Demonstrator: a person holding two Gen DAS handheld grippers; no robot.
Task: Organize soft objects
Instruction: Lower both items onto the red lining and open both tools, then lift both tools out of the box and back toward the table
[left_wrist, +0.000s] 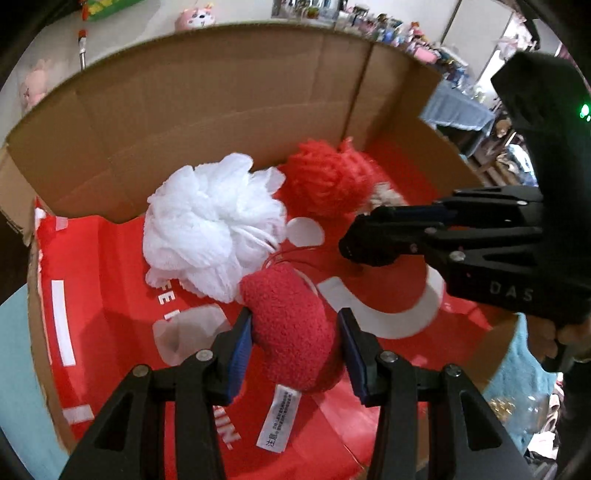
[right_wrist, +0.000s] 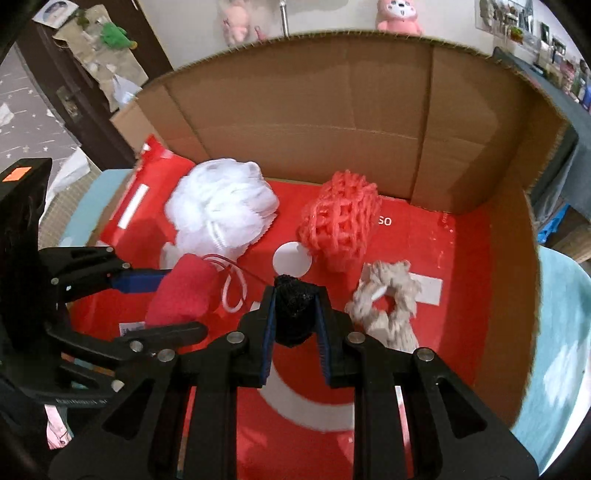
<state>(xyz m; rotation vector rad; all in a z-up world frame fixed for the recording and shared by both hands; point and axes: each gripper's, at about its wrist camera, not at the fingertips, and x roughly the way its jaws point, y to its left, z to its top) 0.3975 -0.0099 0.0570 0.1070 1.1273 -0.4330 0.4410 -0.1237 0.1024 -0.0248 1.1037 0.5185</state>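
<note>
Cardboard box (left_wrist: 221, 110), open at the top with a red printed floor, holds all the soft things. The left tongs (left_wrist: 295, 354) pinch a red fuzzy plush (left_wrist: 291, 332) between their blue pads, a white label hanging from its underside; in the right wrist view the same plush (right_wrist: 184, 291) sits low over the left part of the box floor. The right tongs (right_wrist: 295, 314) are clamped on a small black fuzzy ball (right_wrist: 293, 310), held above the middle of the floor. A white mesh bath sponge (right_wrist: 221, 210) lies toward the back left, its cord loop trailing just beside the plush. A red knitted pouch (right_wrist: 341, 218) rests near the back wall to the right of the sponge. A beige frilly scrunchie (right_wrist: 388, 295) lies on the floor close to the right tongs. Pink plush toys (right_wrist: 397, 14) sit beyond the box, against the wall.
</note>
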